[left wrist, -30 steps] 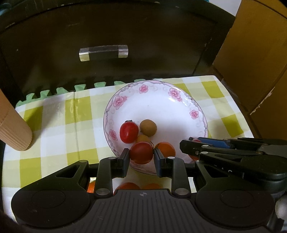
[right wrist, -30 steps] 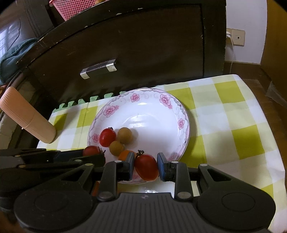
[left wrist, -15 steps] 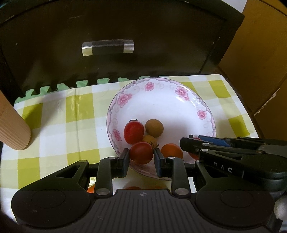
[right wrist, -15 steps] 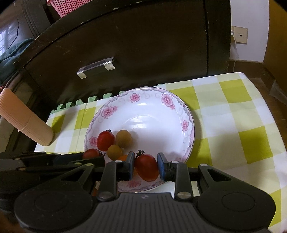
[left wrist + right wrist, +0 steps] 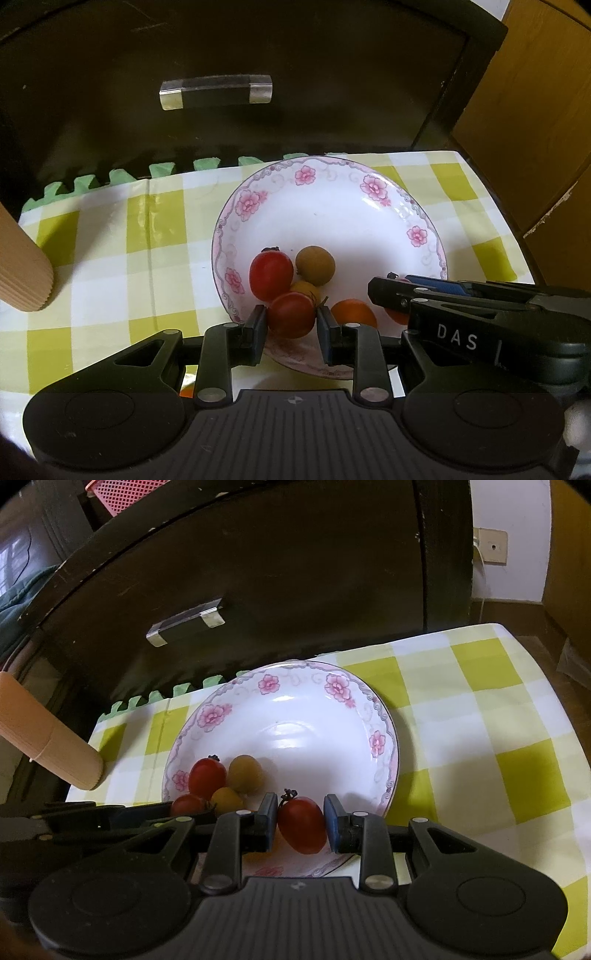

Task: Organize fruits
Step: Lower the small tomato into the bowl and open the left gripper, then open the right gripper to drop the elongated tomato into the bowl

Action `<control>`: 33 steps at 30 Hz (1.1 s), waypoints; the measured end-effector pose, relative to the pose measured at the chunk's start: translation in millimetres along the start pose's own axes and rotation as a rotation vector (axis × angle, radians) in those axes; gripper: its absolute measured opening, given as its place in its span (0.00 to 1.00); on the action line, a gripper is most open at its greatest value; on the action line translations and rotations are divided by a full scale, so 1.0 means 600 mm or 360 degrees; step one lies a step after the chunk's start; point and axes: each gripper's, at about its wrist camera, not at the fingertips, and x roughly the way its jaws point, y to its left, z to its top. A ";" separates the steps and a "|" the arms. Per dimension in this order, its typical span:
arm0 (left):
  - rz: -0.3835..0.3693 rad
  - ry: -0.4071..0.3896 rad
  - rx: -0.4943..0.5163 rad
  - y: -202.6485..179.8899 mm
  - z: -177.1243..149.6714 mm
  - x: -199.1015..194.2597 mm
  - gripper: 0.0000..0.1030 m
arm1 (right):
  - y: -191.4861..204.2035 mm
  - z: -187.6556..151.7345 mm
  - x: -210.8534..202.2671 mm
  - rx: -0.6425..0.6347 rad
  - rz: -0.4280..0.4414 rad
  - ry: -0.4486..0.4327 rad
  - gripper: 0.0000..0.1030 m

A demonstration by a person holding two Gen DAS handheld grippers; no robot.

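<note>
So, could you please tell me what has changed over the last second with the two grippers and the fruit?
Little: the plate sits slightly further from both cameras. The left gripper still clamps a red tomato, the right gripper its own tomato. Nothing was let go; the fruit on the plate kept its places.

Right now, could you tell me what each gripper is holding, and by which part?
Left gripper: round red tomato, pinched across its sides. Right gripper: oval red tomato, likewise.

Left gripper (image 5: 290, 324) clamped a red cherry tomato (image 5: 290, 314) over the near rim of the floral plate (image 5: 369, 221); right gripper's fingers (image 5: 391, 293) alongside.
</note>
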 end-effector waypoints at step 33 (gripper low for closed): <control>0.0074 -0.0062 0.0027 -0.011 -0.004 -0.022 0.48 | 0.003 0.000 -0.016 0.0008 -0.0049 -0.0059 0.28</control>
